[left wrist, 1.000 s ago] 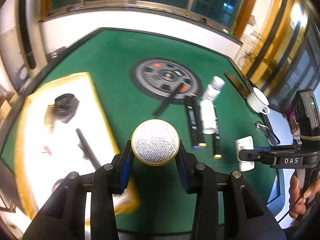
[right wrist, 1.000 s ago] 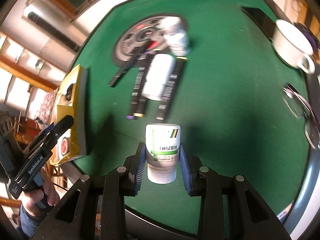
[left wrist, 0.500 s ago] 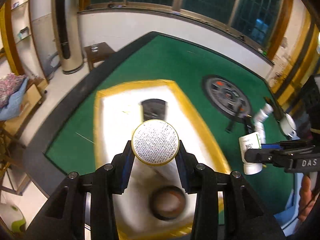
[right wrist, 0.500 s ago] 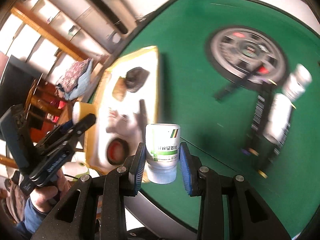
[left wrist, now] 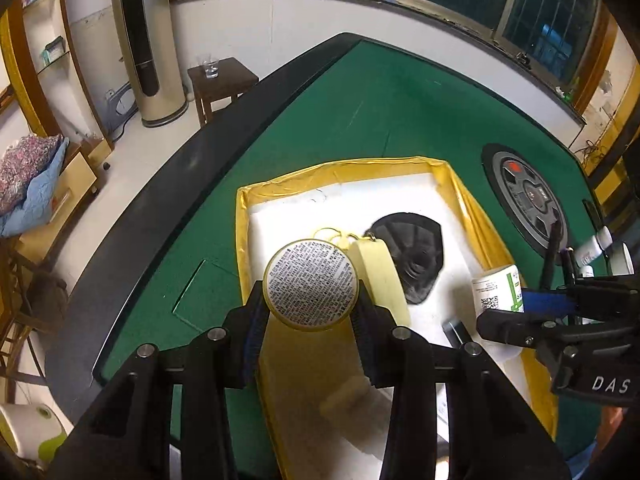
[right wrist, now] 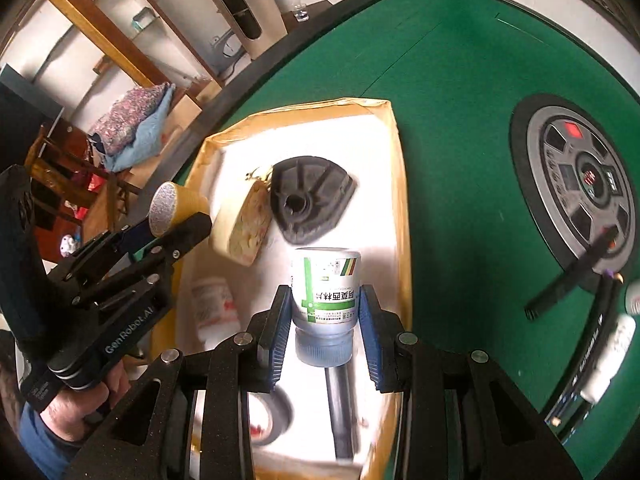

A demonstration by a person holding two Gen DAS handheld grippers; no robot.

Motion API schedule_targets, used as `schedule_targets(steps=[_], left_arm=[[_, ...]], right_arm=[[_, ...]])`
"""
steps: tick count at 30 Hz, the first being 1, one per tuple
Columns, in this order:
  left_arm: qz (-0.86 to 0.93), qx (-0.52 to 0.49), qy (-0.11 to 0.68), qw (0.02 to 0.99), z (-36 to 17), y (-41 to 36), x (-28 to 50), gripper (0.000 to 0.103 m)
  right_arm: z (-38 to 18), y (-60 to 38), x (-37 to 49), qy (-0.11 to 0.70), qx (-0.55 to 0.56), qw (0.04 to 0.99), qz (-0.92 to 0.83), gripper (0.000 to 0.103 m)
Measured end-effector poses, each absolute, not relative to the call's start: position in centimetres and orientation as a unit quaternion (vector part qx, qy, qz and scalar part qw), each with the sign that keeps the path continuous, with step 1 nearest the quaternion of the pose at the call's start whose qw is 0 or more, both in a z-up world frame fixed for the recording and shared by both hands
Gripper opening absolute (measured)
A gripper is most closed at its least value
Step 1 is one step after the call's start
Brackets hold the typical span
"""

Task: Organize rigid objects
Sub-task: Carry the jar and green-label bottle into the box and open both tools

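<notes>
Both hands have swung from the green table to over the yellow-edged tray (left wrist: pixel 460 188). Left gripper (left wrist: pixel 310 316) pinches a stiff, probably light round tin (left wrist: pixel 310 285) by its rim; right gripper (right wrist: pixel 325 330) clamps the smooth, likely slippery medicine bottle (right wrist: pixel 325 286) by its body, above the black part (right wrist: pixel 310 196).

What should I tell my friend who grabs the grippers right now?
Left gripper: shut on the yellow round tin, over the yellow-edged tray.
Right gripper: shut on the white pill bottle, also over the tray.
In the tray: black fan-shaped part, cream keychain block, tape roll, another white bottle.
Left to do: set both down inside, then fetch the pens and bottles on the green table.
</notes>
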State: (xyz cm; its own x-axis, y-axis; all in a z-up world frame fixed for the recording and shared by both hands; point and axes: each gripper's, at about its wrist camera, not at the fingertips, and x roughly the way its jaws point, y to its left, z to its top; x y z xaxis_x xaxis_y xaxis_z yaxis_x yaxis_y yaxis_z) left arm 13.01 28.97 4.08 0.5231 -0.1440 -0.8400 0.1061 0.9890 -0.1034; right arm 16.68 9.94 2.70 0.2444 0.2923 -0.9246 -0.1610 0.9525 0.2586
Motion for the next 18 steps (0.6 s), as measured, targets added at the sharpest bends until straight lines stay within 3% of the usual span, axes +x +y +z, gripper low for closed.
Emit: schedule_targets(steps=[14,18], left_arm=[[-0.075,-0.031,0.493,0.866,3.5,29.5,14.4,0.039],[-0.084,-0.044,0.492,0.866,3.7,29.8,14.6,0.056]], right_arm=[[2.0,10.5,18.0,0.606,0.037,0.783,0.136,0.03],[2.3,10.2,17.9,0.602,0.045,0.786,0.136,0.033]])
